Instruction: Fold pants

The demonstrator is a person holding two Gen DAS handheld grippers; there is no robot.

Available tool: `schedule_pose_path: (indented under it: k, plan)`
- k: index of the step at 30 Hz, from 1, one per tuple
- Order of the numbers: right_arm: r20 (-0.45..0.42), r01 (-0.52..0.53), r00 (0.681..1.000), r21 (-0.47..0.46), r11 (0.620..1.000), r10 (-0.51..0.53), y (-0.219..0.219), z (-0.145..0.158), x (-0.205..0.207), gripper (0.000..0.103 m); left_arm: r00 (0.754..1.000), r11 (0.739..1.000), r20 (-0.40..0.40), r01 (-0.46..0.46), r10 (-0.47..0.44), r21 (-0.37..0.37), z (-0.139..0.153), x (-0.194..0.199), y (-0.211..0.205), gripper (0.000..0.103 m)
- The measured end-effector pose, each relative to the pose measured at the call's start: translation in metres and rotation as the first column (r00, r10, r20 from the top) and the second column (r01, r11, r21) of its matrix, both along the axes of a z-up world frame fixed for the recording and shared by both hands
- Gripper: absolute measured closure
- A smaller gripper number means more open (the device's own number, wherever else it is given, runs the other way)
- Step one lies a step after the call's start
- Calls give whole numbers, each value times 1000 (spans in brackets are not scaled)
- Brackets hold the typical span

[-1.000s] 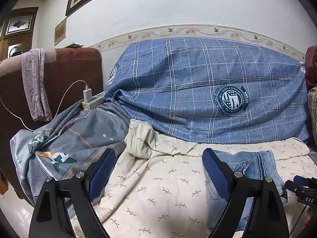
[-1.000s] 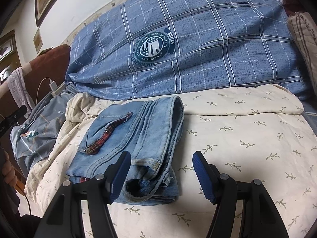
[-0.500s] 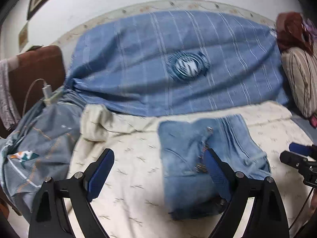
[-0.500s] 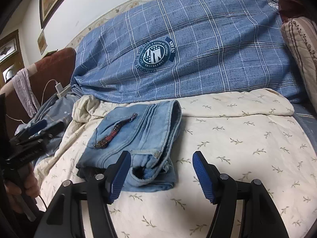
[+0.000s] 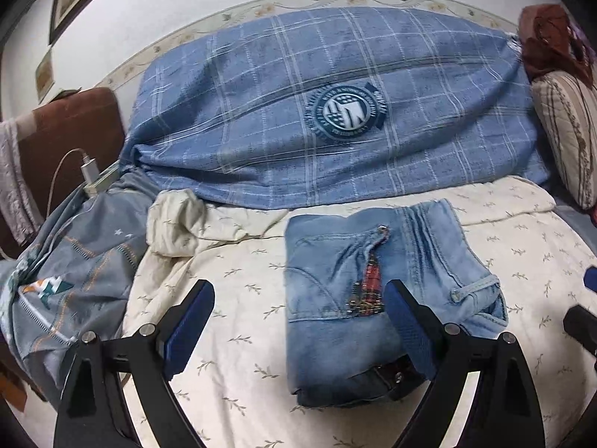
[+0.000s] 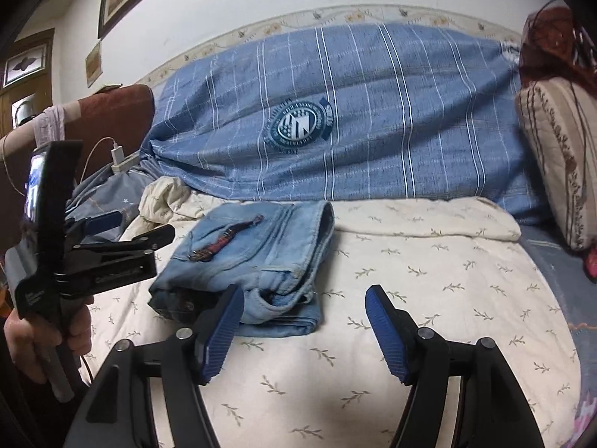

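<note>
The light blue jeans (image 5: 358, 298) lie folded into a compact bundle on the cream leaf-print sheet (image 5: 242, 336). A red plaid lining shows at the fly. My left gripper (image 5: 298, 321) is open and empty, just in front of the bundle's near left part. In the right wrist view the jeans (image 6: 257, 257) lie left of centre. My right gripper (image 6: 304, 330) is open and empty, its left finger just before the bundle's near edge. The left gripper (image 6: 123, 231) shows at the left there, held by a hand.
A large blue plaid cushion (image 5: 335, 119) backs the bed. A grey patterned quilt (image 5: 74, 268) lies at the left with a charger and cable (image 5: 91, 171). A striped pillow (image 6: 556, 156) stands at the right. A brown headboard (image 6: 112, 119) is at the far left.
The left gripper has swung right, bringing the folded jeans into its view. The right gripper has drawn back and up a little. The jeans have not moved.
</note>
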State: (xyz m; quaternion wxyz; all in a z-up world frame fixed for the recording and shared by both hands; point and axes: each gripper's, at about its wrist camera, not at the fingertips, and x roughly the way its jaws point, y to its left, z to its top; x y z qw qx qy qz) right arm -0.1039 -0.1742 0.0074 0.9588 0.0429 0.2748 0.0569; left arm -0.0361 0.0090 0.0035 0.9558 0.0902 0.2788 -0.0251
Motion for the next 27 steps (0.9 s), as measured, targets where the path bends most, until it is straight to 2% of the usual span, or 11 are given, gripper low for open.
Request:
schedule_pose_path:
  k: [8,20,23,27]
  plan:
    - [-9,25,1000,11,1000,-25,29,-2,8,32,998,998,20,-52,53,-43,4,-12,21,8]
    - [-25,68,997,31,997,-67,39,-15,33,32,999,998,29,-42,44,-51,1,-9,32,8]
    - [-31,79,997,45,996,-77,40,-17,39,32,999,998,28,-37,39,-57,0,-8,34,2]
    - [-29,74,997,42,996,-72,45,-18,43,32,998,998,43,-38,40,-46,-2,-7,36,2]
